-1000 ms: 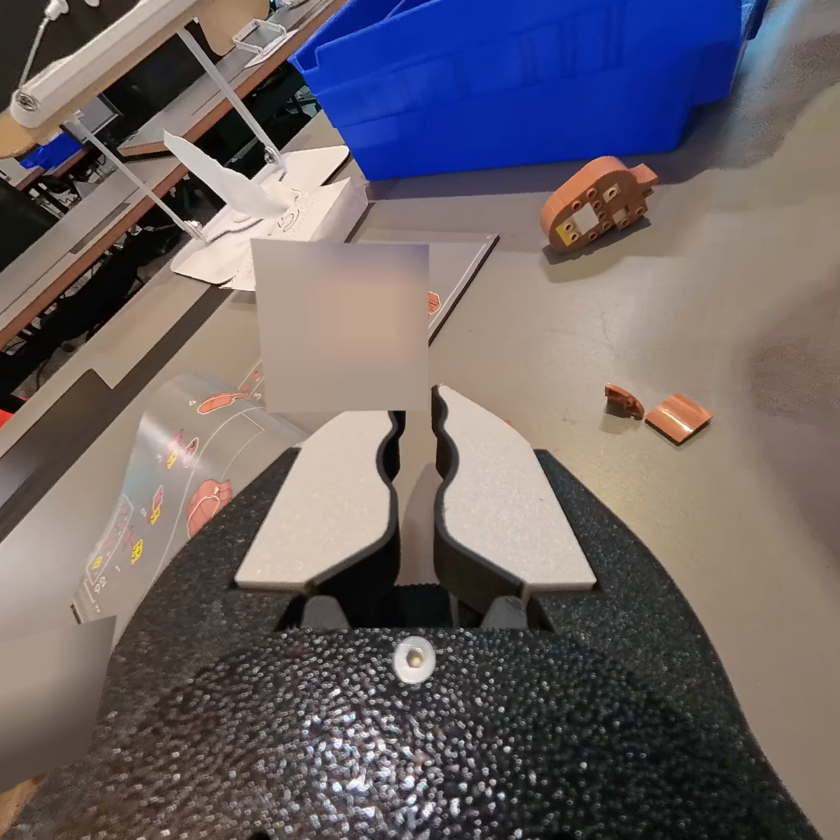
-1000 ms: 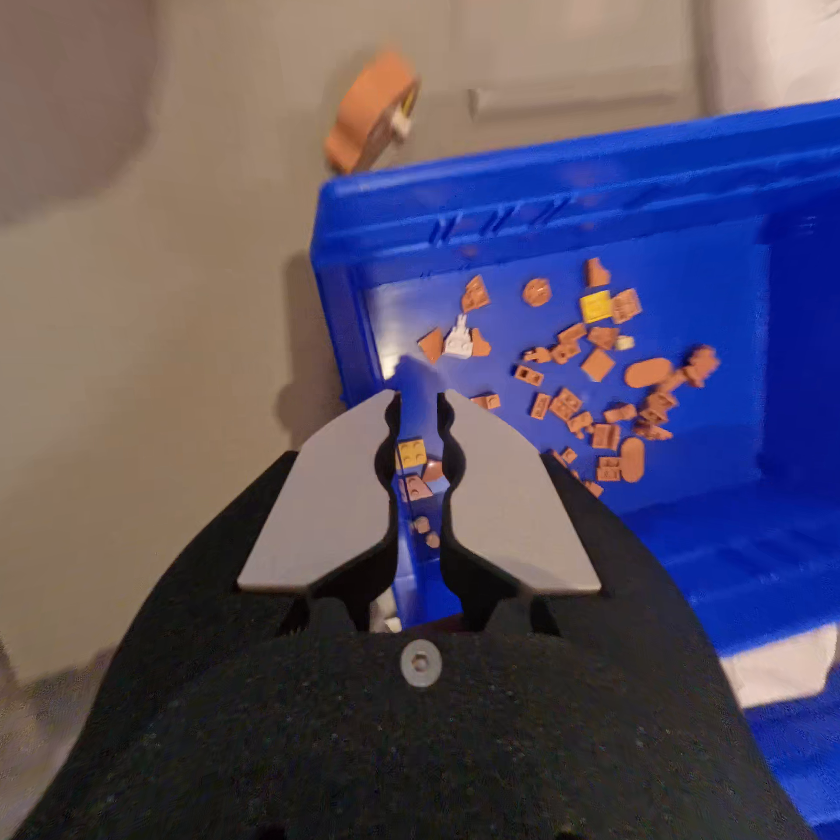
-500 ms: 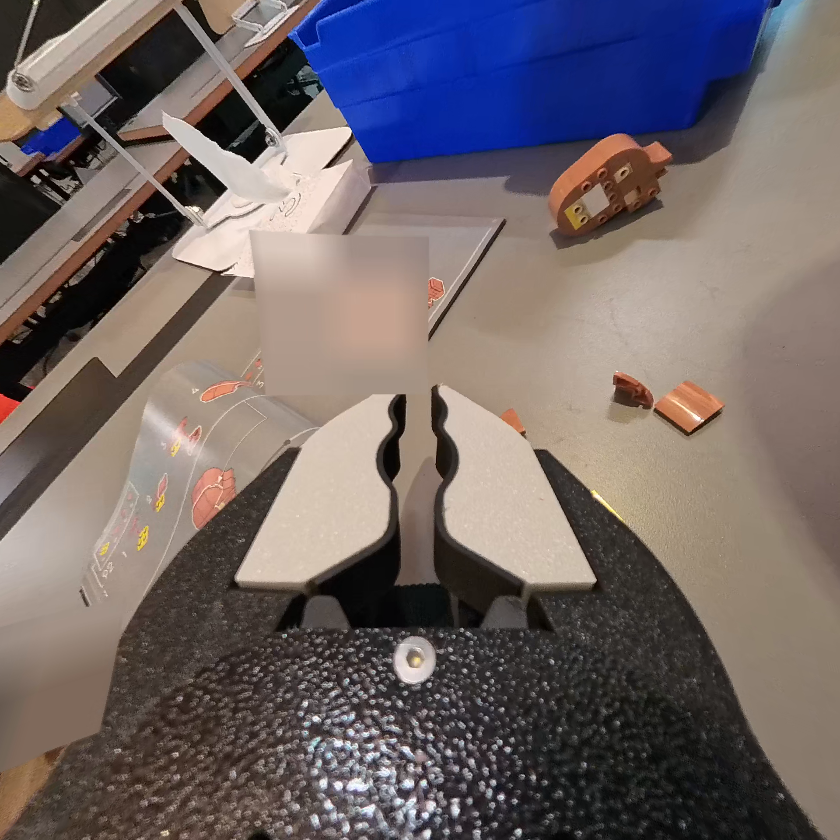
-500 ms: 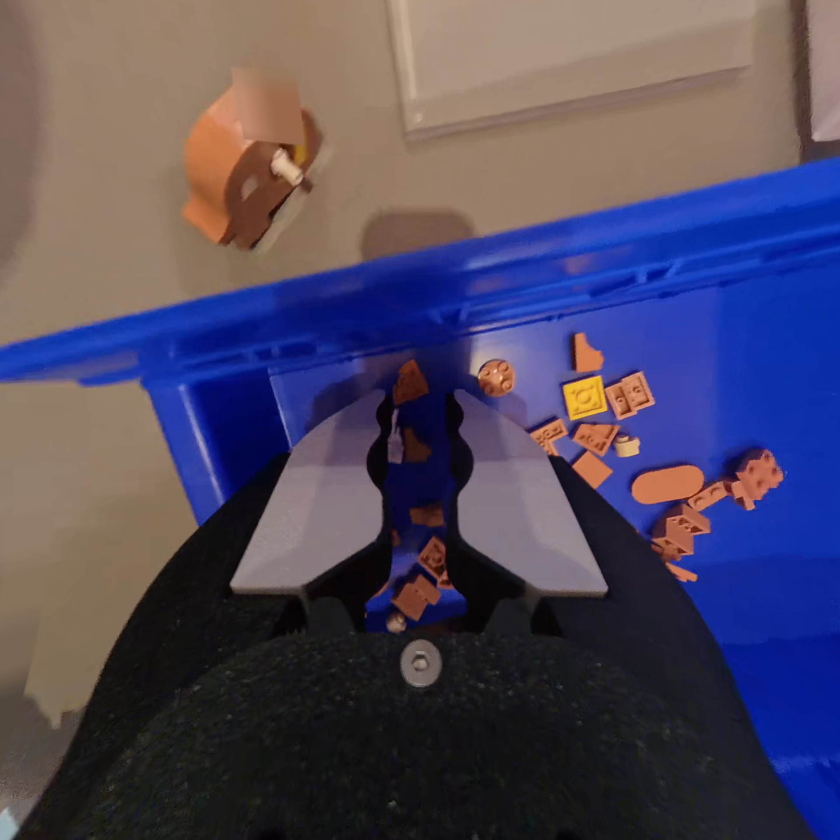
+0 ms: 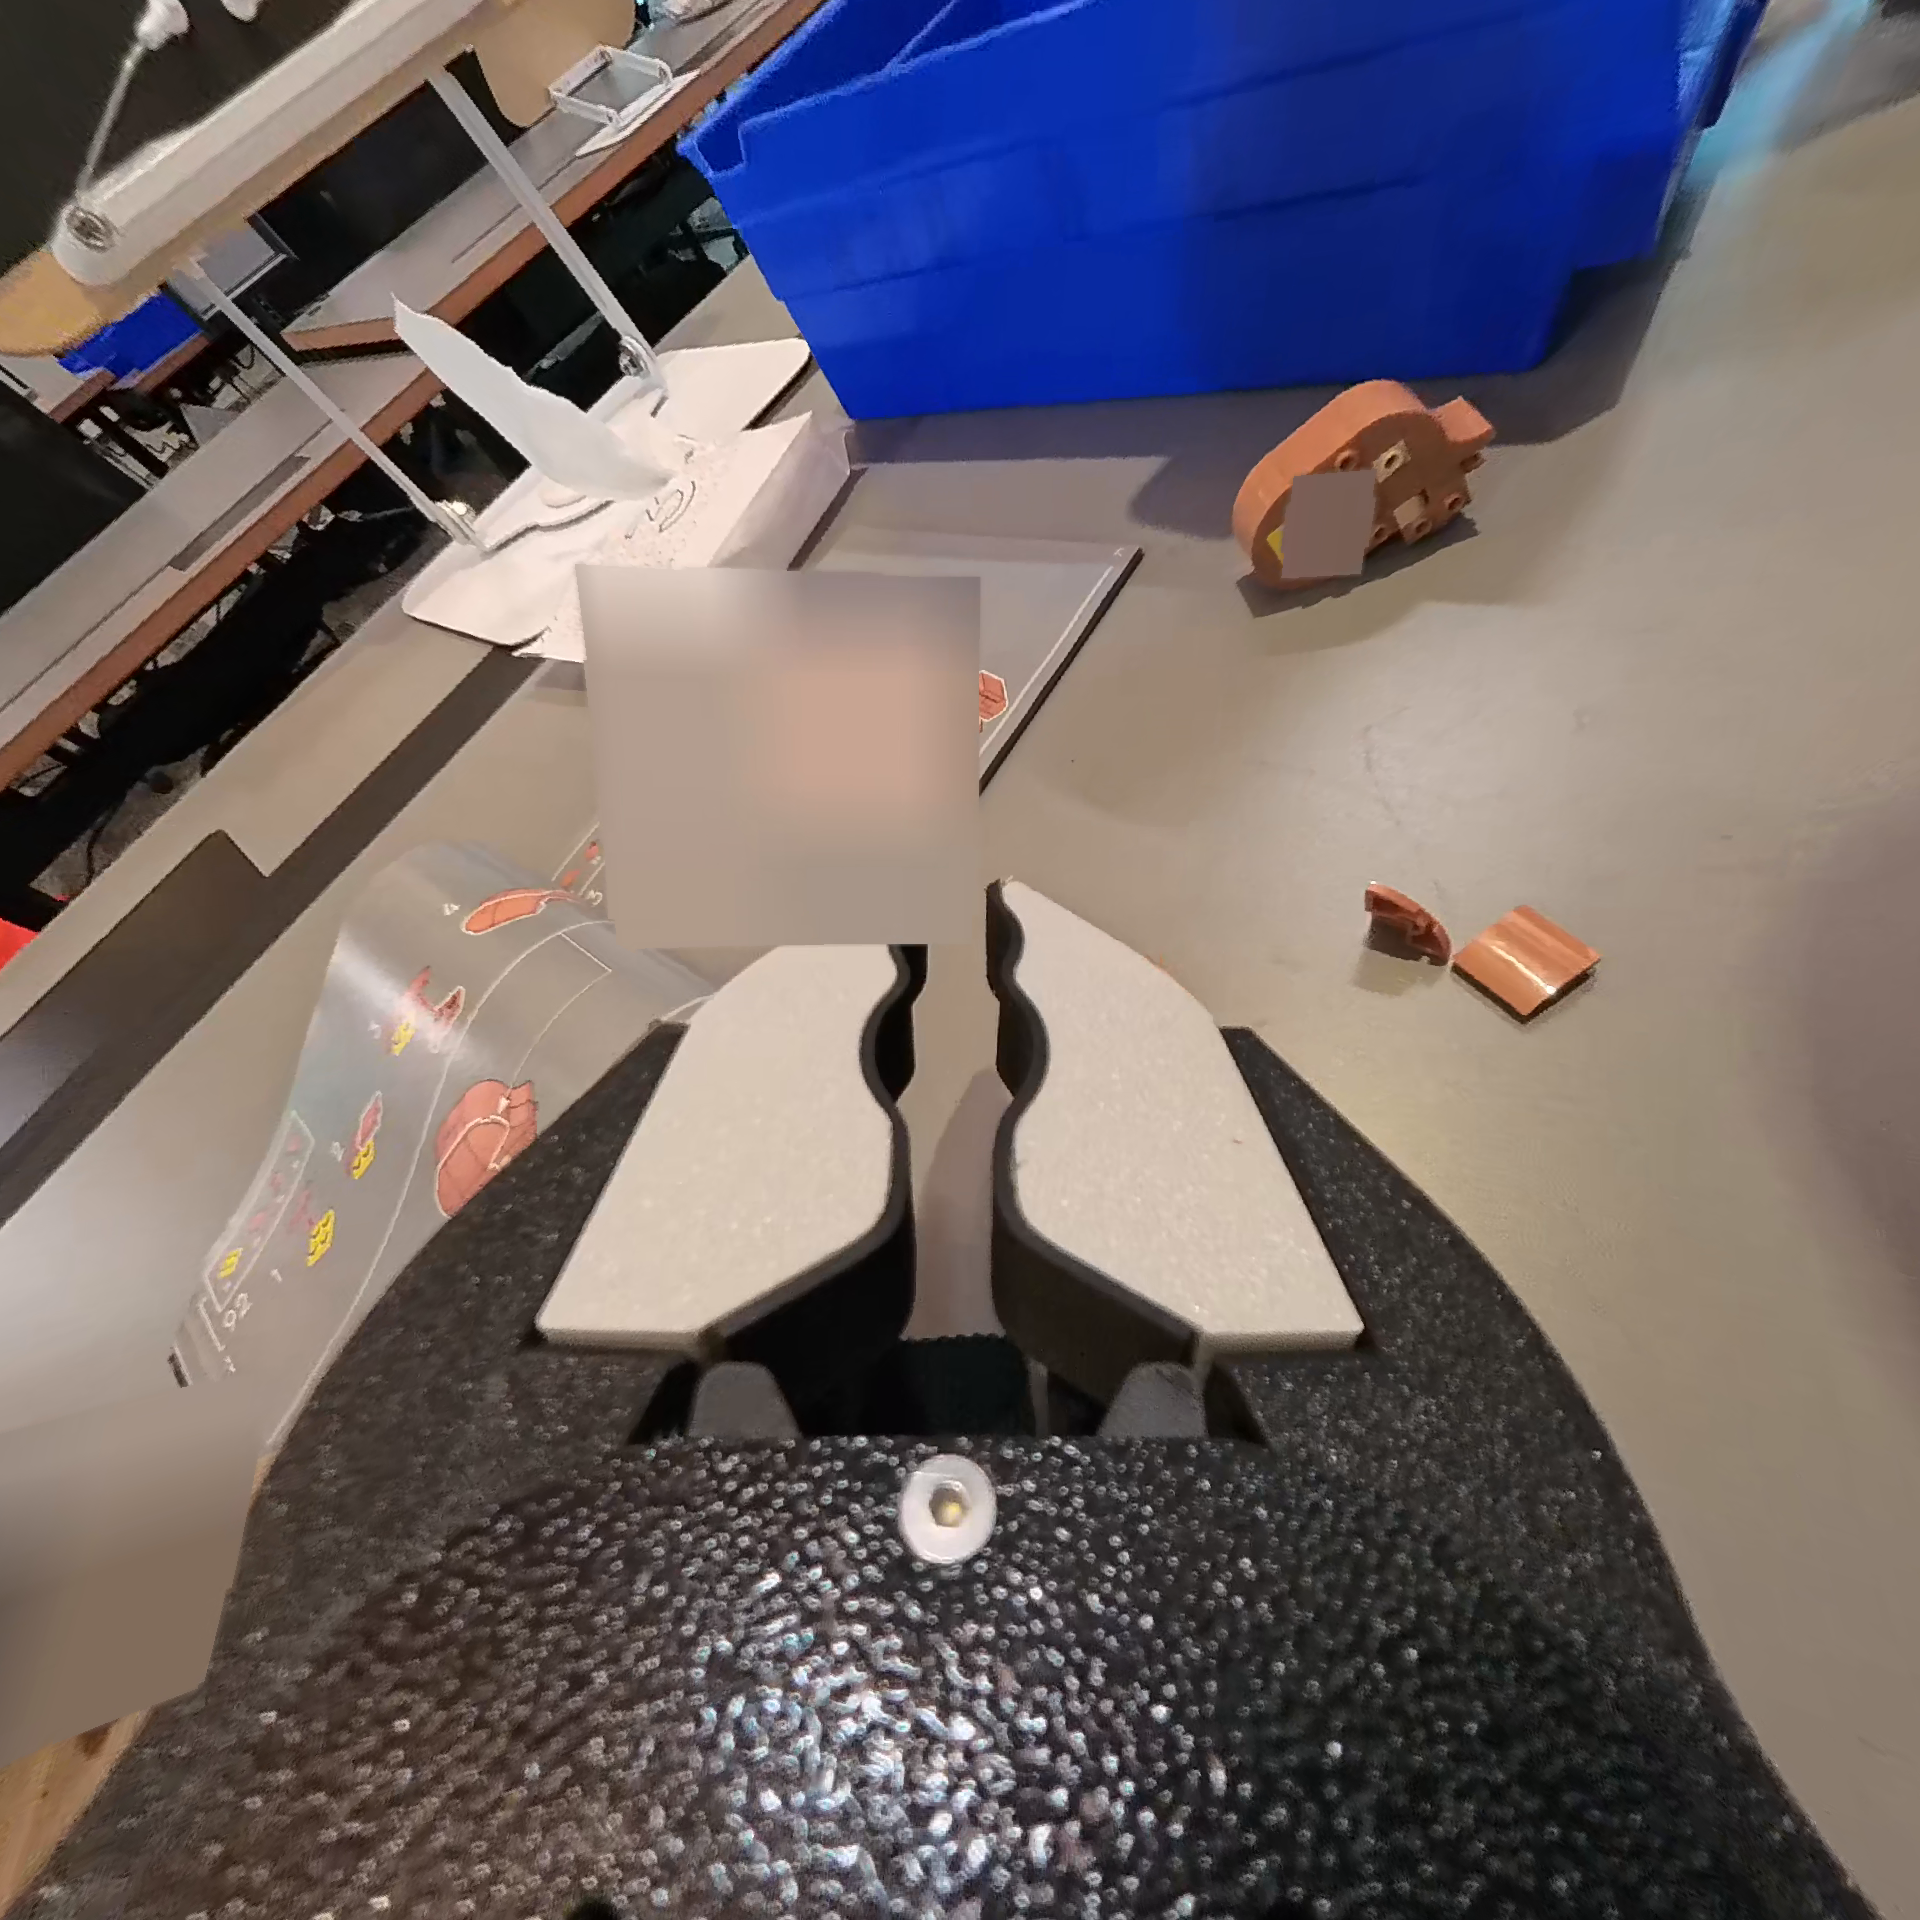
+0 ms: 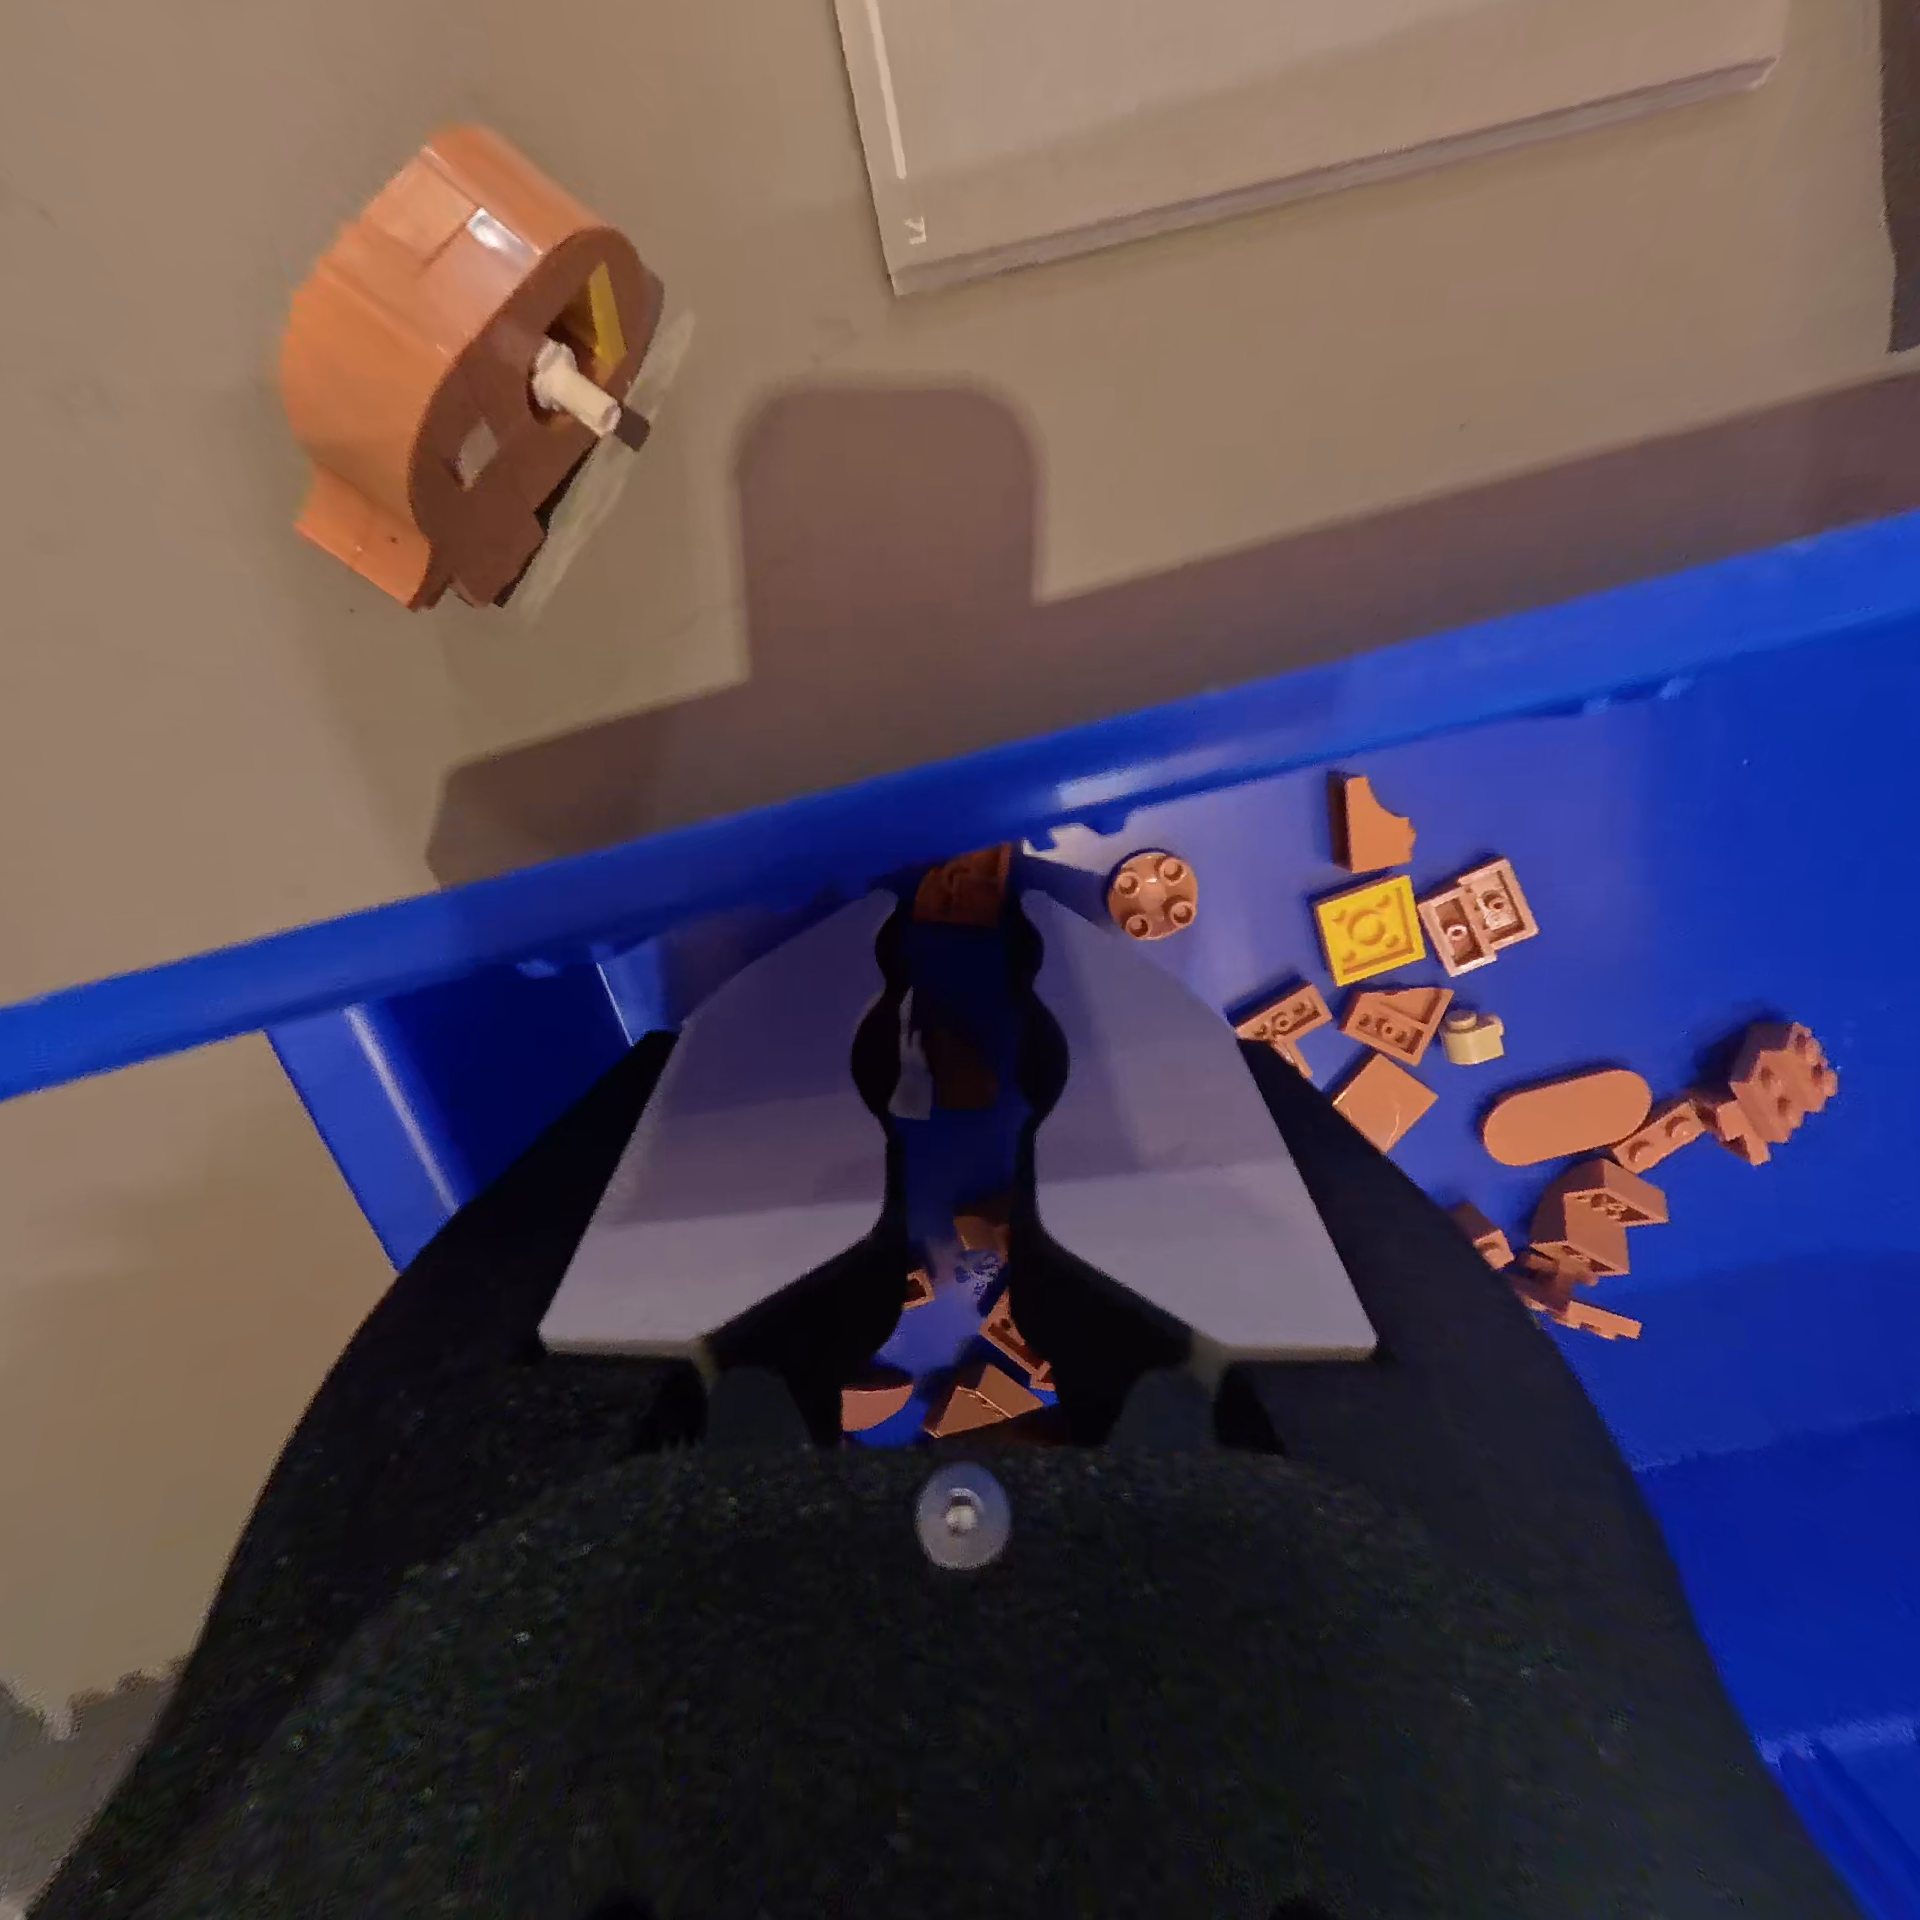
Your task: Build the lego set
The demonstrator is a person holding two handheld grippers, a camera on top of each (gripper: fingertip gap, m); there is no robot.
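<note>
Brown brick (image 6: 961, 883) pinched at right hand-held gripper (image 6: 961, 894) tips (inside blue bin (image 6: 1558, 727)); left unclear.

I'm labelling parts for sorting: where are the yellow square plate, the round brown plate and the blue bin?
yellow square plate (image 6: 1369, 930), right wrist view, its centre
round brown plate (image 6: 1153, 896), right wrist view, studded top
blue bin (image 6: 727, 862), right wrist view, near rim

Left gripper (image 5: 954, 914): left fingertip hidden behind a blur patch. Brown block (image 6: 961, 885) sits at right gripper (image 6: 961, 904) tips; contact unclear. Blue bin (image 6: 1714, 727) cut off right.
</note>
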